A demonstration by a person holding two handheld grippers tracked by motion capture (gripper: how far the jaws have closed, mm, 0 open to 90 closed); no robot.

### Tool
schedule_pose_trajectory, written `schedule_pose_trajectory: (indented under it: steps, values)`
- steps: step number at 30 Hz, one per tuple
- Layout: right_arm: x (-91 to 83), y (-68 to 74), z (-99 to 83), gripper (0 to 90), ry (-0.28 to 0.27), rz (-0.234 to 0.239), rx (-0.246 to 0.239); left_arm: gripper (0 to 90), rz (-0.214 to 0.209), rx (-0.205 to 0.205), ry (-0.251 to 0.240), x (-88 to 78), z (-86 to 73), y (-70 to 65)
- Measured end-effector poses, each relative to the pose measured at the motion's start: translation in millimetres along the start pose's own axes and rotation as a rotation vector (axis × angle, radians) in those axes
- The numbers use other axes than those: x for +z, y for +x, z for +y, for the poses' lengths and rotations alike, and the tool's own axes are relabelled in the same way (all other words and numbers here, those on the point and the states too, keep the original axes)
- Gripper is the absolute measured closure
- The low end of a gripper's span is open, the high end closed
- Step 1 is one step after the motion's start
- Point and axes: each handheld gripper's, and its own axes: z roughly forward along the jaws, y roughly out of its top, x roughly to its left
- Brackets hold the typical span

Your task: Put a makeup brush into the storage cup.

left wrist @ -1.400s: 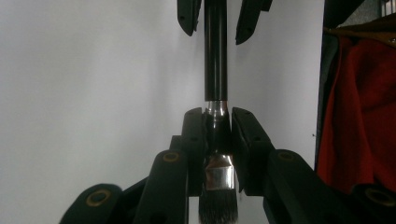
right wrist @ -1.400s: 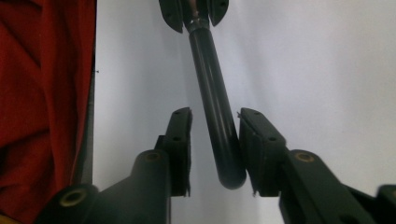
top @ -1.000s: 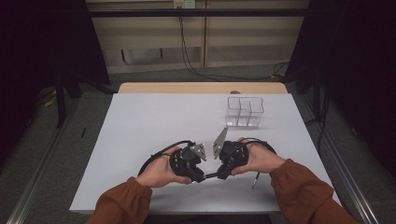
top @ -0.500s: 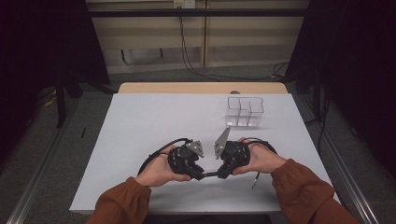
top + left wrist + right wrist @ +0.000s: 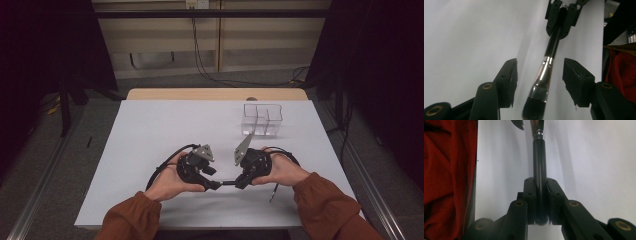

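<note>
One black-handled makeup brush with silver ferrule and dark bristles [image 5: 545, 72], lying level just above the near middle of the white surface [image 5: 165, 130]. Handle end clamped in the right claw [image 5: 540, 202]; bristle end between the parted jaws of the left claw [image 5: 539, 77], just opened, pads clear of it. Two claws, tip to tip. Wide bare room to left and far side. One clear plastic divided box [image 5: 262, 120] well apart, far right. Second slim brush [image 5: 273, 192] near the front edge.
</note>
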Motion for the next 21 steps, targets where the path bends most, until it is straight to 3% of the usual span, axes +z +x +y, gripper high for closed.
schedule_pose_trajectory:
  steps: [2,4,8,12,15,18,21]
  values:
    - [-1.6,0.7,-2.2,79.9,0.000,-0.003,0.012,40.3,0.012,-0.008,-0.016,-0.7,-0.4,-1.9]
    - [-2.1,0.7,-4.0,79.9,-0.039,0.002,0.006,35.7,0.024,-0.008,-0.035,-2.0,-1.5,-2.2]
    - [-1.5,4.3,-8.0,79.9,-0.050,-0.004,0.023,24.4,0.070,-0.044,-0.068,-6.5,-5.5,1.2]
    - [-2.2,2.7,-13.0,79.9,-0.059,-0.012,0.035,18.8,0.083,-0.061,-0.093,-11.4,-10.7,2.4]
    - [-5.4,2.4,-14.9,79.8,-0.073,-0.021,0.045,11.9,0.081,-0.099,-0.118,-13.3,-15.2,3.8]
    - [-5.9,6.6,-14.7,79.9,-0.087,-0.028,0.035,8.1,0.100,-0.106,-0.131,-15.6,-18.6,4.3]
    - [-3.6,6.6,-19.2,79.8,-0.083,-0.034,0.056,6.3,0.111,-0.102,-0.138,-19.1,-21.8,4.4]
